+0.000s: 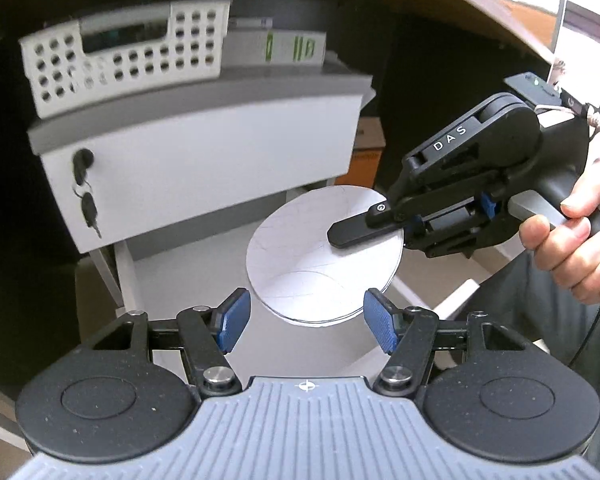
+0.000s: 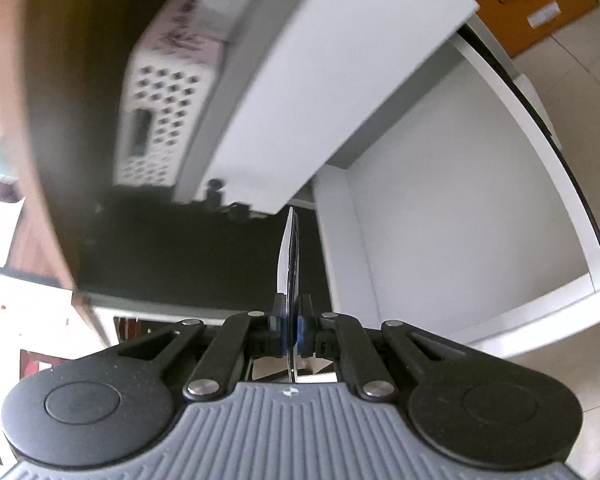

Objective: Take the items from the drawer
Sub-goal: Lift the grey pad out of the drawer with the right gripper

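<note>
A thin white round disc (image 1: 320,256) hangs above the open white drawer (image 1: 172,280) of a small cabinet. My right gripper (image 1: 352,236) comes in from the right and is shut on the disc's right edge. In the right wrist view the disc (image 2: 289,256) shows edge-on between the closed blue pads, at my right gripper (image 2: 291,324). My left gripper (image 1: 306,322) is open and empty, its blue pads (image 1: 233,320) just below and either side of the disc's near edge, apart from it.
The upper drawer front (image 1: 204,160) is shut, with keys (image 1: 87,204) hanging from its lock. A white perforated basket (image 1: 128,64) and a box sit on the cabinet top under a brown desk. An orange carton (image 2: 536,0) stands behind on the floor.
</note>
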Demonstrator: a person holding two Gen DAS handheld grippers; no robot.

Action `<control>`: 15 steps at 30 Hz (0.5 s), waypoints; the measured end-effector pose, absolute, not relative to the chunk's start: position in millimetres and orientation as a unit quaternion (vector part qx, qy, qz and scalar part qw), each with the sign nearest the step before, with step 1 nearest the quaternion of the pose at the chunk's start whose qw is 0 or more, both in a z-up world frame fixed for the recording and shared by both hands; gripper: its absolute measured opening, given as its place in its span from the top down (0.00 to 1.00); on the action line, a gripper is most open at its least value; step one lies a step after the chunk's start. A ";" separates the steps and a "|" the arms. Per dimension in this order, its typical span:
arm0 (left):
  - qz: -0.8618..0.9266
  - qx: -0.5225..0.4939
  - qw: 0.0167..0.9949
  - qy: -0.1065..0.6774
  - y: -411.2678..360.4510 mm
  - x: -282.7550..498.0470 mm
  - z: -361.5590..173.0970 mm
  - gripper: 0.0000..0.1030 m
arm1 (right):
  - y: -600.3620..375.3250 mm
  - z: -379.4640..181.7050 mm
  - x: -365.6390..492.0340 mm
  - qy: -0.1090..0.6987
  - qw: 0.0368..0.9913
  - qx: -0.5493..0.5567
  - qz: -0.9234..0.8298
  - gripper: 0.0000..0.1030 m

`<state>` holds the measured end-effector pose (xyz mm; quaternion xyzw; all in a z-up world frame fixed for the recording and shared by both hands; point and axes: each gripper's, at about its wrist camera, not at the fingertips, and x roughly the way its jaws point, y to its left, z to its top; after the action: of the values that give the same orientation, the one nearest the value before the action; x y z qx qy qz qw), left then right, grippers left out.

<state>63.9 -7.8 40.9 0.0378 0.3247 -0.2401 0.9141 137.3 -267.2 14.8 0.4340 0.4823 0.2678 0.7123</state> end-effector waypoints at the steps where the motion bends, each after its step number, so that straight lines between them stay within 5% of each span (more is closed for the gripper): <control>1: -0.240 0.038 0.915 0.321 -7.2 57.6 45.7 0.37 | -266.7 20.3 131.9 0.479 0.712 0.436 0.270 0.95; 15: -0.223 0.003 0.934 0.277 13.4 -12.5 127.4 0.38 | -242.2 92.5 89.6 0.441 0.700 0.462 0.321 0.95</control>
<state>-12.5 13.4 127.4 0.0030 0.2772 -0.2234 0.9345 89.6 -242.2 92.5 0.4617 0.4407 0.3213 0.6996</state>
